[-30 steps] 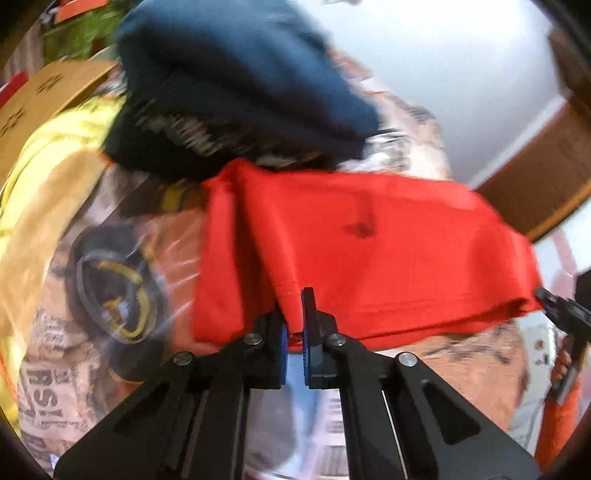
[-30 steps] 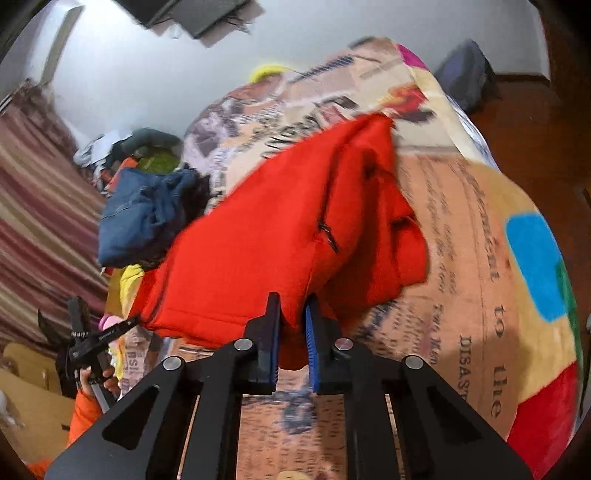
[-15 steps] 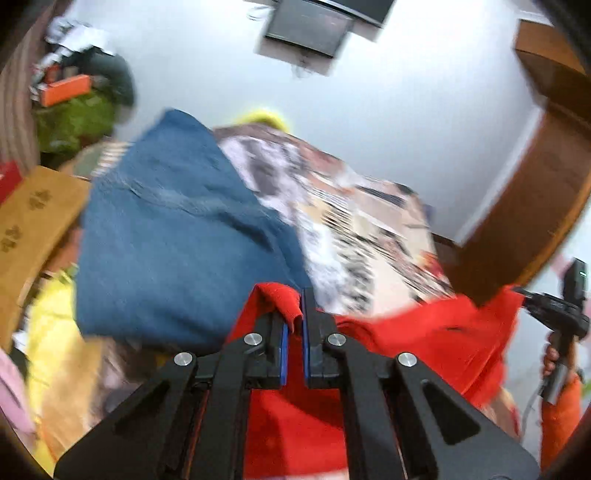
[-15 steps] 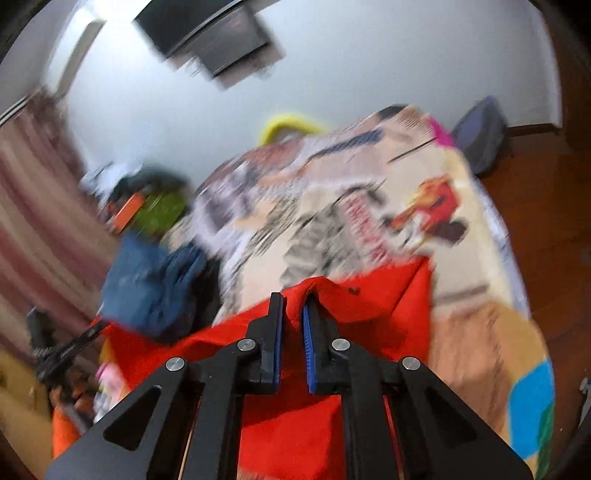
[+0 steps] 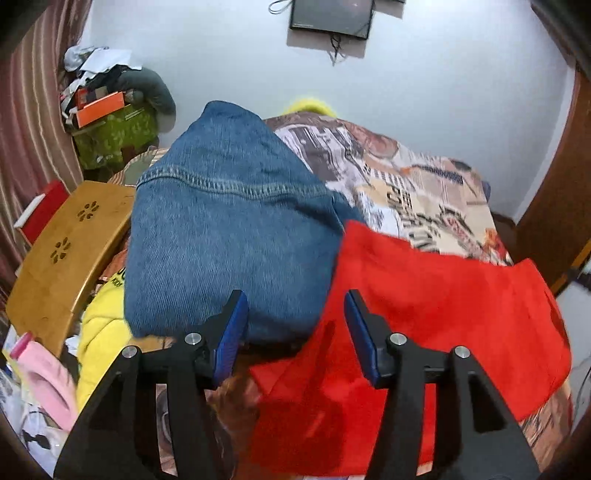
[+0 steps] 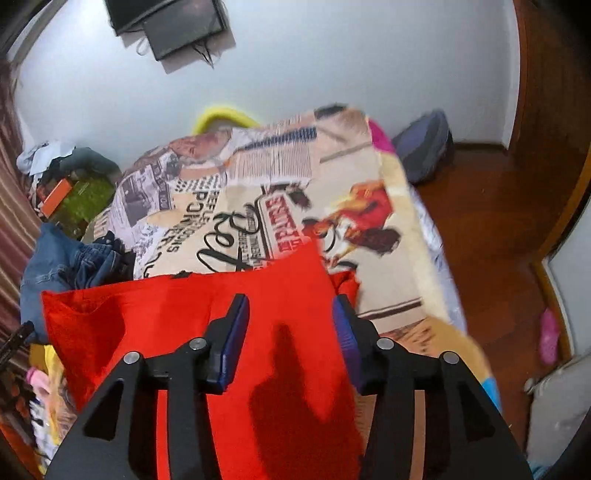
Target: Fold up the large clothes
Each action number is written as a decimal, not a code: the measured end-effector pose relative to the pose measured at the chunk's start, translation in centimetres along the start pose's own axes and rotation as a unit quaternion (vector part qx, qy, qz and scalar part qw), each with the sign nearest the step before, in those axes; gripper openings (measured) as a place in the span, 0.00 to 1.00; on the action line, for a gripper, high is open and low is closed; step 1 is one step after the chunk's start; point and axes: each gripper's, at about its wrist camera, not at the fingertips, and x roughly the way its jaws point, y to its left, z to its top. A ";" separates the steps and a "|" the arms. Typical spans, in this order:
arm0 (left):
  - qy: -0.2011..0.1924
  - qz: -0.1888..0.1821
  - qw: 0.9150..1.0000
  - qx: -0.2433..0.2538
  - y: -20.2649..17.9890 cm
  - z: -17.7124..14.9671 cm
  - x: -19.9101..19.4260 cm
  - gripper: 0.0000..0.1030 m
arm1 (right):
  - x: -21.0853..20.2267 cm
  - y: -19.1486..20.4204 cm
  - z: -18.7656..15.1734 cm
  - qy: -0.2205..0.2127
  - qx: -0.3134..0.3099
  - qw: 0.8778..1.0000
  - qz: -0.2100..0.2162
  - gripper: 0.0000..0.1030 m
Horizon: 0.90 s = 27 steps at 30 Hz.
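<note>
print on the bedspread

the newspaper-print bedspread (image 6: 280, 206) carries headline lettering, upside down and mostly too blurred to read (a large script "be" stands out); dark letters on a yellow garment (image 5: 107, 295) are unreadable.

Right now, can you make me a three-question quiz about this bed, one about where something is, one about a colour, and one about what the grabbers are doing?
1. Where does the blue denim garment lie in the left wrist view?
A. Left of the red garment
B. On the wooden floor
C. Under the wall screen

2. What colour are the pads on the gripper fingers?
A. Yellow
B. Blue
C. Green

3. What is the state of the left gripper and the right gripper?
A. Both shut on the red garment
B. One open, one shut
C. Both open, holding nothing

Answers:
1. A, the denim bunches up against the red cloth's left edge on the bed.
2. B, each finger carries a blue strip.
3. C, both jaws have just been opening and the red cloth lies loose beyond them.
</note>
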 end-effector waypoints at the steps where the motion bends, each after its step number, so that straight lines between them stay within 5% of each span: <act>1: 0.003 0.000 1.000 0.004 0.0 -0.6 -0.2 0.53 | -1.1 -0.4 -0.2 -0.005 0.002 1.000 0.002 0.51; 6: 0.034 -0.002 0.999 -0.004 0.6 -4.2 -0.4 0.60 | -3.7 -1.7 -2.7 -0.005 0.002 1.000 0.000 0.67; 15: 0.142 -0.034 0.986 -0.077 2.0 -12.9 1.6 0.60 | -1.3 -3.3 -10.2 0.096 0.056 0.993 0.039 0.68; 23: 0.170 -0.123 0.967 -0.144 0.2 -15.6 1.6 0.60 | 0.0 -2.7 -11.7 0.101 0.122 0.983 0.088 0.68; 27: 0.192 -0.181 0.945 -0.193 -0.7 -15.5 3.7 0.60 | 1.5 -2.5 -11.9 0.110 0.142 0.980 0.086 0.70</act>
